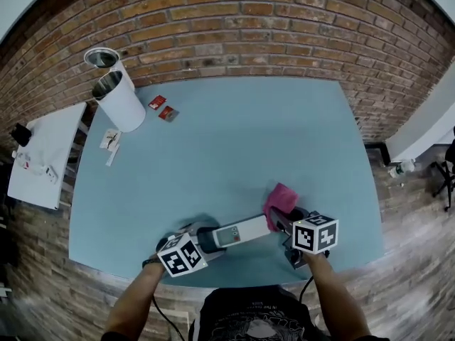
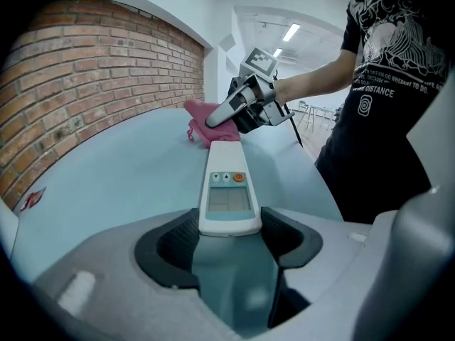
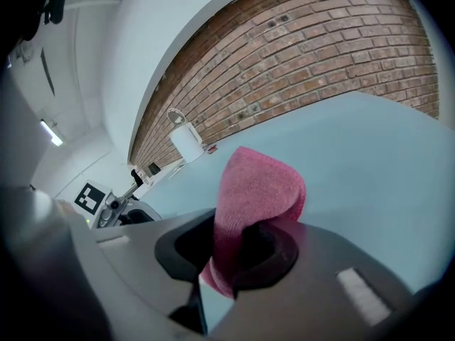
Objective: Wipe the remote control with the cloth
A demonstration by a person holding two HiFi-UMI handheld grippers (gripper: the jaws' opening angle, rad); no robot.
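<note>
A white remote control [image 2: 229,183] with a small screen and an orange button is clamped by its near end in my left gripper [image 2: 229,227], and it points away over the blue table [image 1: 234,148]. In the head view the remote [image 1: 243,231] runs from my left gripper [image 1: 212,239] towards my right gripper [image 1: 282,224]. My right gripper [image 3: 231,251] is shut on a folded pink cloth [image 3: 256,190], which stands up out of the jaws. The cloth [image 1: 280,200] meets the remote's far end. The left gripper view shows that gripper [image 2: 245,105] and the cloth [image 2: 201,125] there.
A white cylindrical container [image 1: 119,99] stands at the table's far left, with two small red packets [image 1: 163,109] beside it and small white items [image 1: 110,141] near the left edge. A white side table [image 1: 43,155] stands further left. A brick wall [image 1: 234,27] backs the table.
</note>
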